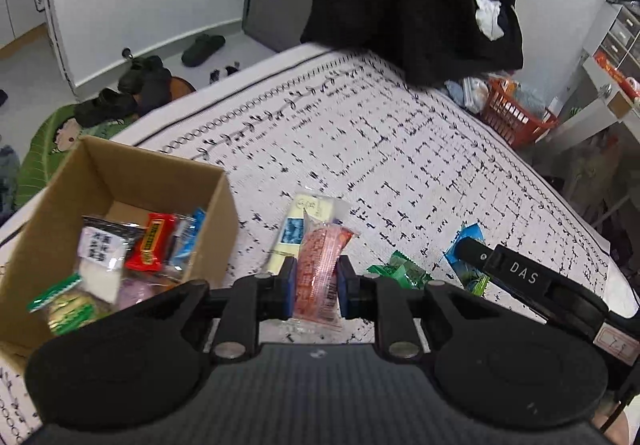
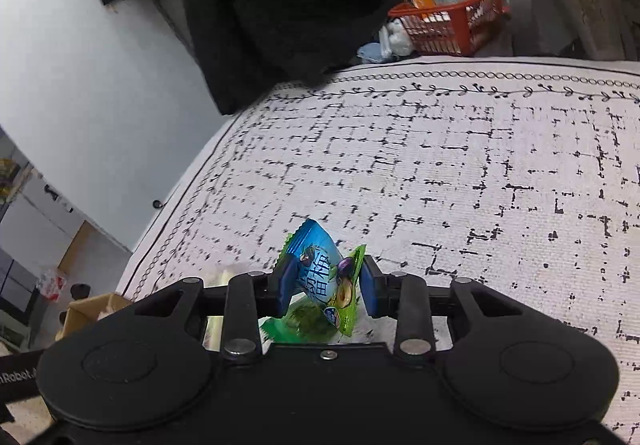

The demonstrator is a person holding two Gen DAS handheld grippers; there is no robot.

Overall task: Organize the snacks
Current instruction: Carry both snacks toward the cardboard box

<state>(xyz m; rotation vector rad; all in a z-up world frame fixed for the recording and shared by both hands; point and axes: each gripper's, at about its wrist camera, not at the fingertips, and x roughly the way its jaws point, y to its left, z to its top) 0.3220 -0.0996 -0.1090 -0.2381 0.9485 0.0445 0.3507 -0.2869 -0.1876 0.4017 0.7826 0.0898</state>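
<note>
My left gripper (image 1: 316, 283) is shut on a long pink snack packet (image 1: 320, 269), held just above the patterned cloth, right of the cardboard box (image 1: 60, 201). The box holds several snacks, among them a red bar (image 1: 150, 247). A pale yellow packet (image 1: 298, 229) lies behind the pink one. A green packet (image 1: 400, 271) lies to the right. My right gripper (image 2: 326, 285) is shut on a blue-and-green plum candy packet (image 2: 324, 277); the same gripper (image 1: 470, 247) shows in the left wrist view at that packet (image 1: 466, 245). Another green packet (image 2: 300, 323) lies beneath it.
The white cloth with black marks (image 2: 460, 173) covers a bed. A black garment pile (image 1: 404, 1) and an orange basket (image 1: 516, 113) stand at the far edge. Shoes (image 1: 132, 89) lie on the floor to the left. A white drawer unit (image 1: 616, 57) stands at right.
</note>
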